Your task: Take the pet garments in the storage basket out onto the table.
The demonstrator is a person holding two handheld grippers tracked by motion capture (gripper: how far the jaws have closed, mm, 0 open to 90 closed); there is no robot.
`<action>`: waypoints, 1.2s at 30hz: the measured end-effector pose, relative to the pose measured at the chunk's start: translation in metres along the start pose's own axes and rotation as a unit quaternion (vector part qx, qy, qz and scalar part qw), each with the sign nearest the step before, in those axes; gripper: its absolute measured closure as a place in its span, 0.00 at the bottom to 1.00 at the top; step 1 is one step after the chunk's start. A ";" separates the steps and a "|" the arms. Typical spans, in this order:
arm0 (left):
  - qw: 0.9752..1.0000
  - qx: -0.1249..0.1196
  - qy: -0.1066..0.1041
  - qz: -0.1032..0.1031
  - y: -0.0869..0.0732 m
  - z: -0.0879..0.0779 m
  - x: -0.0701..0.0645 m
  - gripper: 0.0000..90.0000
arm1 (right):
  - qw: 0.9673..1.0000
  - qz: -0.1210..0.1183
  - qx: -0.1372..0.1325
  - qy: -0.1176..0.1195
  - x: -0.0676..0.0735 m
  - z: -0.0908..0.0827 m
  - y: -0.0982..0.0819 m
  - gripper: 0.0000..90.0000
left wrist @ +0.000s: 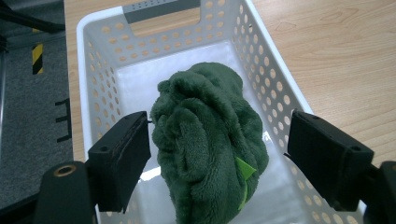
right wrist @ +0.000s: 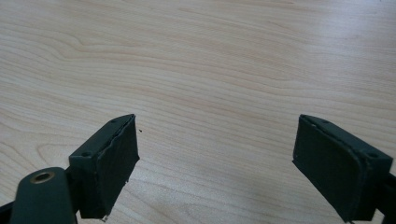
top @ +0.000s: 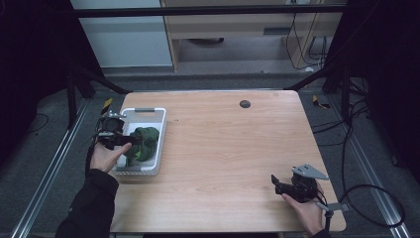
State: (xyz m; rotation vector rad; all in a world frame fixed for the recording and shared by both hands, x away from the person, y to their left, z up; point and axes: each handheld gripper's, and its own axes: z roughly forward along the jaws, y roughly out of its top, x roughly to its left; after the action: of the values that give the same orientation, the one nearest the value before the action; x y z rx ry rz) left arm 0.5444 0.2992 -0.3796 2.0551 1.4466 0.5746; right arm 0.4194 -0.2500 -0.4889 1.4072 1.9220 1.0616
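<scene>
Green plush cloth (left wrist: pixel 208 144), bunched into a mound, lies inside the white perforated basket (left wrist: pixel 100 44) at the left of the wooden table (top: pixel 223 144); we see our left gripper (left wrist: pixel 219 156) hovering over it with jaws spread wide, one on either side of the mound, the left one touching or nearly touching the pile, not yet closed. We judge the step in hand to be the grasp or release of the cloth at the basket, so the next move calls for either closing squarely on the plush or lifting clear of the rim. Our right gripper (right wrist: pixel 215 168) waits open and empty above bare tabletop, well apart.
</scene>
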 end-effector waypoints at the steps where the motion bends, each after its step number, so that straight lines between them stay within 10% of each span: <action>1: 1.000 0.002 0.000 0.001 0.000 0.001 0.001 0.23 | 1.000 -0.005 -0.001 -0.002 0.000 0.001 0.000 0.16; 36: 0.998 0.065 -0.011 -0.006 -0.002 0.035 0.006 0.26 | 1.000 -0.011 0.015 0.001 0.002 0.005 -0.001 0.15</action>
State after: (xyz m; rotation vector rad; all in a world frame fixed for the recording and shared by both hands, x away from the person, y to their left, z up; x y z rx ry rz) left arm 0.5671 0.2990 -0.4064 2.1431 1.5190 0.4629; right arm 0.4224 -0.2471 -0.4926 1.3984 1.9587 1.0286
